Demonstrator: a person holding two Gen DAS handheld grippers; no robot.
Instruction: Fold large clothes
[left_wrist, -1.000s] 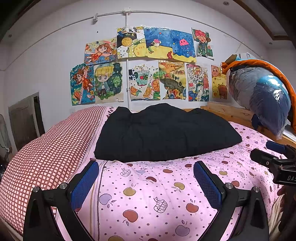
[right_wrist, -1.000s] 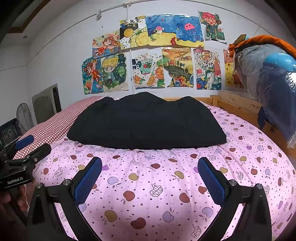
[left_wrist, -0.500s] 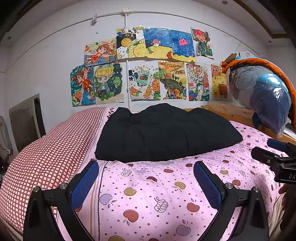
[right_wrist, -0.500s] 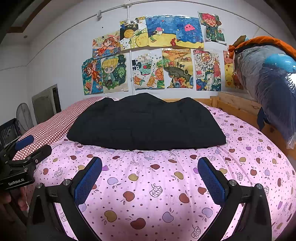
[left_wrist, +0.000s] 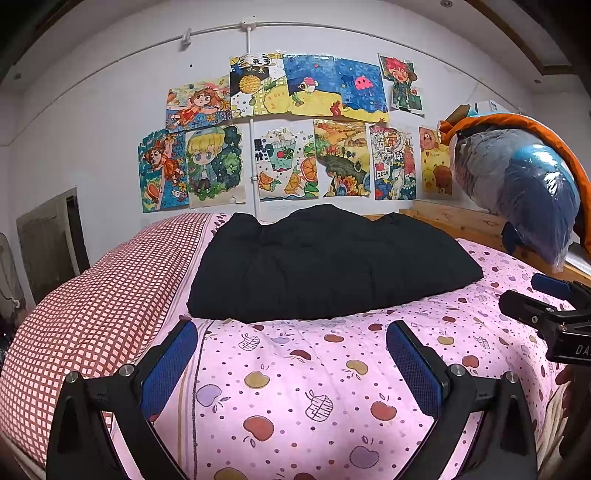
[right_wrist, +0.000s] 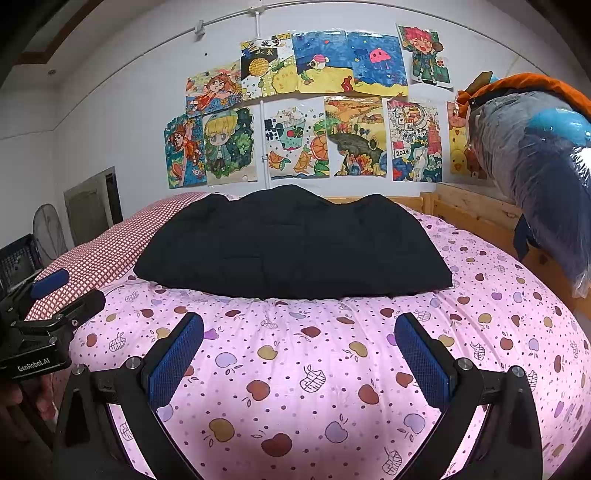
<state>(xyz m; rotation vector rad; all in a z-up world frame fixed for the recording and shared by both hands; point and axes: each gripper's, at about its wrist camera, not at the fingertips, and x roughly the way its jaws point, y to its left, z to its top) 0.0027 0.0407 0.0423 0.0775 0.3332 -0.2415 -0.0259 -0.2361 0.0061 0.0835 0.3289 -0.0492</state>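
Black garment (left_wrist: 325, 266) lies folded in a thick rectangular bundle on the pink apple-print bedspread (left_wrist: 295, 387), toward the far side near the wall, its left edge beside the red-checked bedding (left_wrist: 92, 306). Left gripper (left_wrist: 291, 358) held low over the near bedspread, jaws spread wide, nothing between the blue pads (left_wrist: 170, 365); well short of the garment. Right gripper (right_wrist: 299, 350) likewise wide open and empty, same height, short of the bundle's near edge. Children's drawings (right_wrist: 314, 103) cover the wall behind. Plastic-wrapped bundle (right_wrist: 535, 166) sits on the wooden bed frame (right_wrist: 469, 210) at right.
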